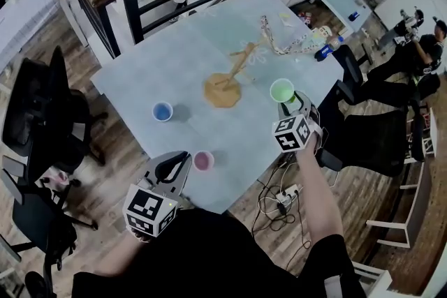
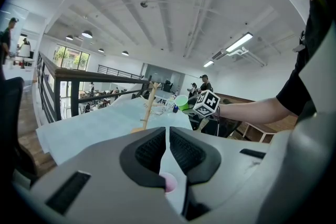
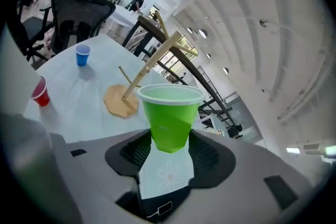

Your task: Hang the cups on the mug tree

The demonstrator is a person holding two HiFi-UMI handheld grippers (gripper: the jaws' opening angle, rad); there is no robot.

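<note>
Nearest me, the left claw rests shut and empty beside the pink cup at the tabletop's near edge. By the right edge, the right claw grips the green cup. The blue cup waits, and the mug tree mid-tabletop bears nothing yet.

mug tree: wooden, upright | green cup: upright, gripped, right of it | blue cup, pink cup: upright on table

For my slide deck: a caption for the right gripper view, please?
Right gripper holds a green cup between its jaws, the wooden mug tree standing on the table beyond.
</note>
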